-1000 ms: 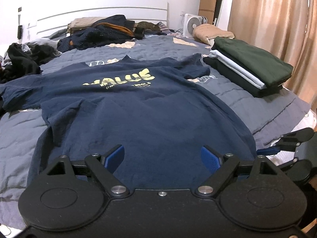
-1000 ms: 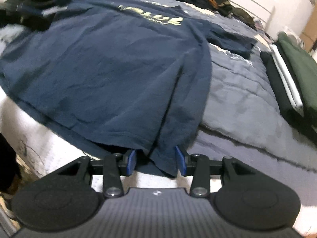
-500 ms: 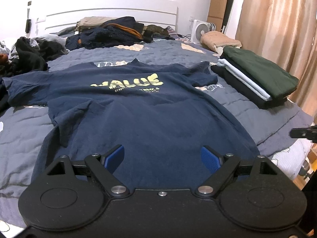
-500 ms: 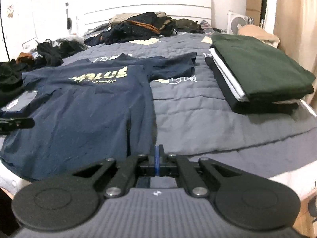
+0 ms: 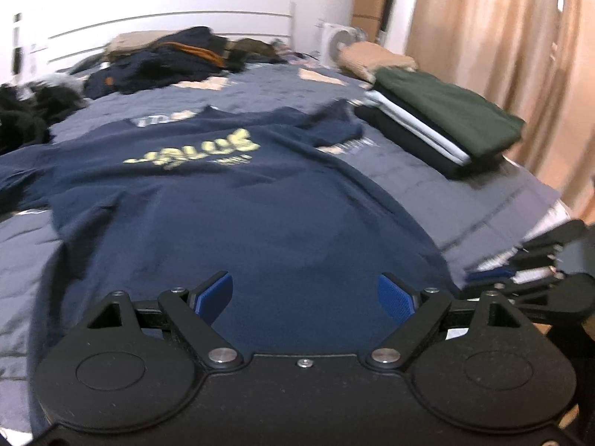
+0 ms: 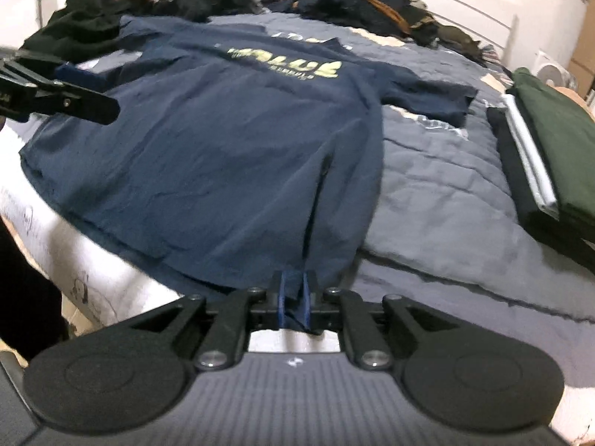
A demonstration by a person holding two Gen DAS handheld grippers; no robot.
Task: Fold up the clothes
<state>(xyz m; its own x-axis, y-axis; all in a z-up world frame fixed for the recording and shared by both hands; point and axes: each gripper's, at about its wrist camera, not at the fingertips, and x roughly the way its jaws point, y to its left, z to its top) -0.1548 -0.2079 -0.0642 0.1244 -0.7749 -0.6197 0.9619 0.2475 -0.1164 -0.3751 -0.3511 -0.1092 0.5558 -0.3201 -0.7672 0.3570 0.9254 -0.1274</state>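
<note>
My right claw has just re-pinched the navy T-shirt hem's near right corner; left claw hovers wide, fold can start.

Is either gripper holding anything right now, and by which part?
The right gripper pinches the navy T-shirt at its bottom hem, near the right corner. The left gripper is open, holding nothing.

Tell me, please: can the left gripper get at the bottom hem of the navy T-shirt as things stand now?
Probably yes. The left gripper is open, hovering just above the navy T-shirt near its bottom hem, with nothing between. The right gripper pinches the hem at the other corner, apart from it.
</note>
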